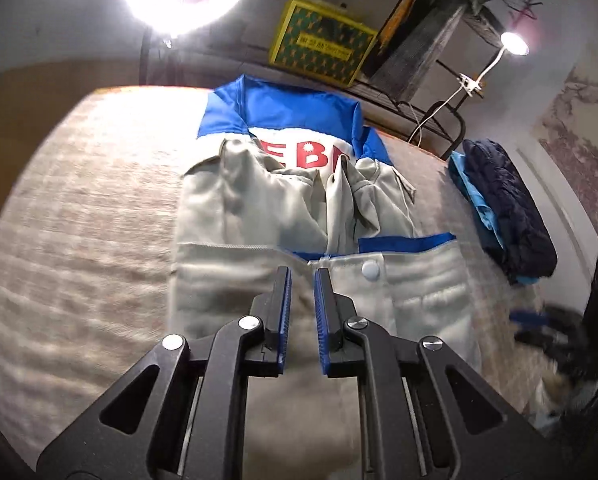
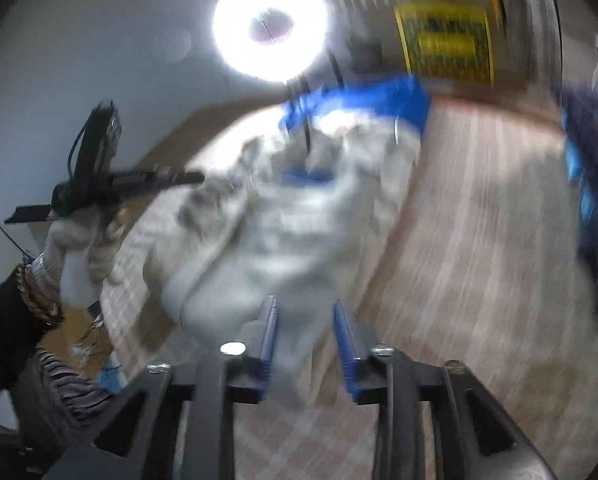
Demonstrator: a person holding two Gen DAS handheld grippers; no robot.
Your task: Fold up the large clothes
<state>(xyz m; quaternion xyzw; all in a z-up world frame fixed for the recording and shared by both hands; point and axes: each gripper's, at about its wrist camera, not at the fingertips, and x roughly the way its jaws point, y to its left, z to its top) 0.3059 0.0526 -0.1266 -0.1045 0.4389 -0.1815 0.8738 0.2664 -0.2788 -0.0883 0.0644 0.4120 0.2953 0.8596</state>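
Looks roughly halfway there, judging by the lie of it. Grey and blue jacket (image 1: 283, 208) spread flat on the desk (image 1: 79, 220), collar at the far end, red letters showing just below it. Both sides already flipped in toward the middle, sleeves bunched on top, a bit rumpled on the right. Near part with a blue strip and a white snap button (image 1: 371, 270) laid across the width.

Left gripper (image 1: 302, 276) hovering just over that near part, pads nearly together but with a thin gap, nothing pinched in it. Right gripper (image 2: 305, 308) with its pads clearly apart, grey cloth blurred in and under the gap; no telling for sure whether any of it is being lifted, though no clamp visible. Lots of motion smear in the right view, so not much detail there. Gloved left hand (image 2: 79, 240) off on the left side of that view.

Left to do, probably: smooth the sleeves, then bring the near end up to the collar once or twice for a compact bundle. After that, maybe over to the pile of dark clothes (image 1: 507, 208) at the right edge of the desk.
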